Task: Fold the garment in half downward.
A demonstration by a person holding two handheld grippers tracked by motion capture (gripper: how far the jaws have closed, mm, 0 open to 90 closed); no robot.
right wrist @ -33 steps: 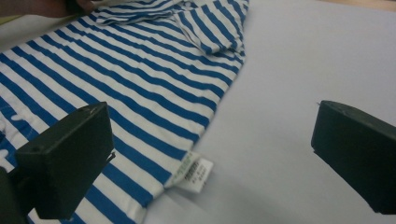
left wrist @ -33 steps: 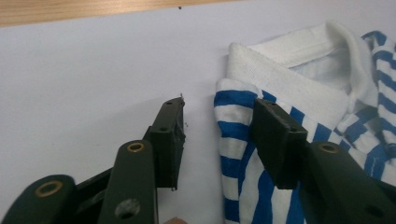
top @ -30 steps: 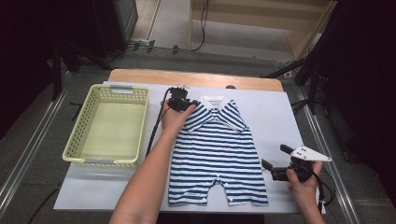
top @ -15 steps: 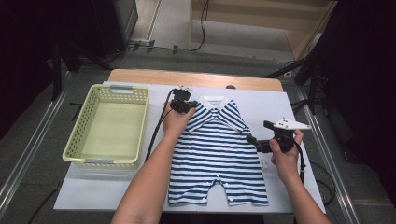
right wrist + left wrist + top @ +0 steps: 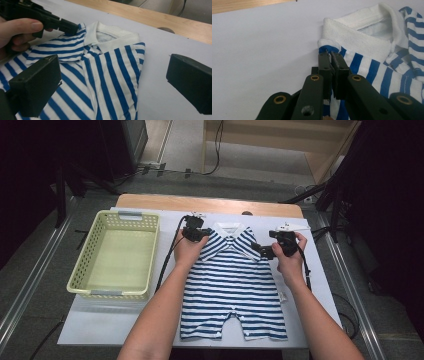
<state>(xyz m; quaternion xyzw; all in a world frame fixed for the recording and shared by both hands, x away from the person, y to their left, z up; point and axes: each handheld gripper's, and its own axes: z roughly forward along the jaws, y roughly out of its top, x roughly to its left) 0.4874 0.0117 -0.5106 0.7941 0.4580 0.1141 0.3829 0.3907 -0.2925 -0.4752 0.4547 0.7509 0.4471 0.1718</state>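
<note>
While the striped romper (image 5: 232, 285) lies flat on the white table sheet (image 5: 320, 285), both grippers work at its collar end.

Landmark: the white collar (image 5: 229, 228), at the romper's far end (legs point toward the person).
Long axis: collar to leg openings, running away from the person down the sheet's middle.
Left gripper (image 5: 332, 62): just left of the collar, jaws clenched on the shoulder edge, a fold of striped cloth pinched between them.
Right gripper (image 5: 112, 82): just right of the collar and nearer the person, jaws spread wide, nothing between them; the folded shoulder edge lies ahead in the gap, apparently not yet touched.
Deciding relation: the right shoulder lies straight ahead of the open jaws, so a short advance should bring it in.
Basket (image 5: 117, 255): well left of the collar, empty (a likely destination, in my judgement).
Open room: bare sheet right of the collar; the wooden table edge (image 5: 210, 204) beyond it.
</note>
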